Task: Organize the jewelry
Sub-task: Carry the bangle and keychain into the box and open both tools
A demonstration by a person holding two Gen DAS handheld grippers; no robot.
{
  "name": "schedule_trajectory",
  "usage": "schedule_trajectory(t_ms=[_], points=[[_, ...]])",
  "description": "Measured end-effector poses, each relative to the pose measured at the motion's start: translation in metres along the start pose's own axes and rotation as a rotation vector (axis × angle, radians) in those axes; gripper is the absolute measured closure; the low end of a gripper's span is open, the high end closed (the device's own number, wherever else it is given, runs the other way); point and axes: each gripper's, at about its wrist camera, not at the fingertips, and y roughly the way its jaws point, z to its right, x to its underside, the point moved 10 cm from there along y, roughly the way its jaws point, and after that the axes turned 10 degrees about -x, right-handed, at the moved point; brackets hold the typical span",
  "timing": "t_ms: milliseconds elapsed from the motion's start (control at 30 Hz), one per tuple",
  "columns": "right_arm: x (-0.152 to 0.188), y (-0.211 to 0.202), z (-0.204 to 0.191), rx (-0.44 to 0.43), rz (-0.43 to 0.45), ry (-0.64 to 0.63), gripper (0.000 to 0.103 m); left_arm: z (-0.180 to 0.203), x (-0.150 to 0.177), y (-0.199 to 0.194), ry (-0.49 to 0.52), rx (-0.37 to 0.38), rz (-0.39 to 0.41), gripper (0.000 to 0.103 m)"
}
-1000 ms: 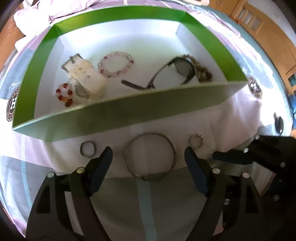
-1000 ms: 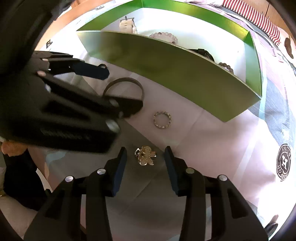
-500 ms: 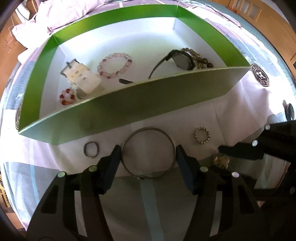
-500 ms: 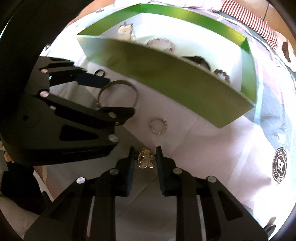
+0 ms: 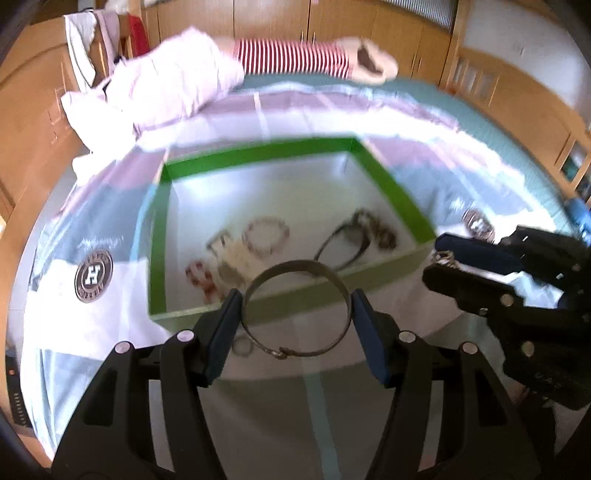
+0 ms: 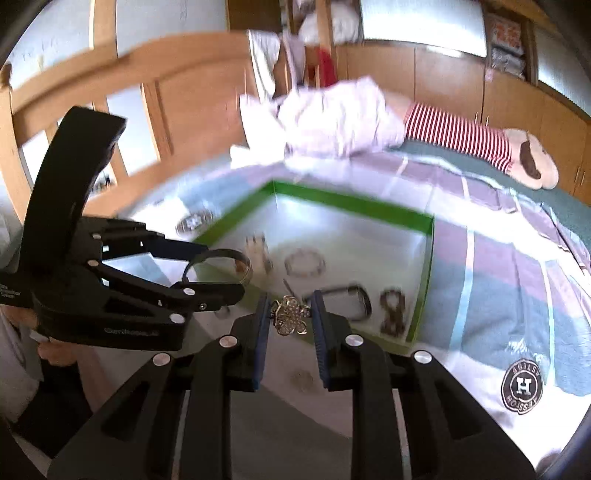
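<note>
Sunlit bedroom, wooden wardrobes (image 5: 369,22), bed (image 6: 517,236) — patchwork cover, striped pillow (image 5: 291,57)

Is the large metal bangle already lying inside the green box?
No, the bangle is clamped between the left tongs, lifted before the green box.

Bright green walls and a white floor are shown by the shallow cardboard box (image 5: 391,192). A dull grey-brown tone is seen on the thin metal bangle (image 5: 295,308), gold on the small flower-shaped brooch (image 6: 289,319), and red-and-white stripes on the cloth roll (image 5: 291,59).
</note>
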Motion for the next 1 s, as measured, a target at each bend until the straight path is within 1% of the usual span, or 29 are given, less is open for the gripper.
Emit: schedule_trajectory(t_ms=[67, 100, 167, 233, 300, 367, 467, 600, 700, 800, 900, 967, 1000], points=[[-0.014, -0.001, 0.011, 0.019, 0.037, 0.003, 0.08, -0.007, -0.008, -0.007, -0.035, 0.0, 0.034, 0.043], [-0.023, 0.0, 0.018, 0.042, 0.05, 0.002, 0.08, -0.012, -0.013, -0.009, -0.049, -0.011, 0.048, 0.043], [-0.038, 0.003, 0.028, 0.106, 0.057, 0.003, 0.08, -0.019, -0.022, -0.007, -0.062, -0.051, 0.066, 0.043], [-0.045, 0.007, 0.036, 0.139, 0.053, 0.022, 0.08, -0.026, -0.033, -0.003, -0.058, -0.106, 0.079, 0.043], [-0.052, 0.014, 0.045, 0.178, 0.035, 0.042, 0.08, -0.034, -0.045, 0.001, -0.055, -0.14, 0.089, 0.043], [-0.054, 0.022, 0.051, 0.193, 0.022, 0.057, 0.08, -0.043, -0.054, 0.009, -0.063, -0.178, 0.089, 0.043], [-0.053, 0.04, 0.061, 0.216, -0.011, 0.08, 0.08, -0.056, -0.052, 0.026, -0.086, -0.211, 0.048, 0.043], [-0.044, 0.06, 0.072, 0.222, -0.057, 0.11, 0.08, -0.067, -0.052, 0.038, -0.113, -0.227, 0.012, 0.043], [-0.036, 0.072, 0.081, 0.236, -0.089, 0.122, 0.08, -0.071, -0.052, 0.047, -0.112, -0.236, -0.004, 0.043], [-0.026, 0.082, 0.089, 0.239, -0.122, 0.148, 0.08, -0.072, -0.053, 0.059, -0.117, -0.231, -0.024, 0.043], [-0.017, 0.087, 0.095, 0.249, -0.151, 0.156, 0.08, -0.071, -0.051, 0.07, -0.13, -0.208, -0.055, 0.043], [-0.015, 0.087, 0.098, 0.256, -0.156, 0.164, 0.073, -0.07, -0.048, 0.076, -0.128, -0.208, -0.072, 0.042], [-0.016, 0.085, 0.098, 0.252, -0.149, 0.169, 0.063, -0.069, -0.046, 0.077, -0.126, -0.209, -0.078, 0.042]])
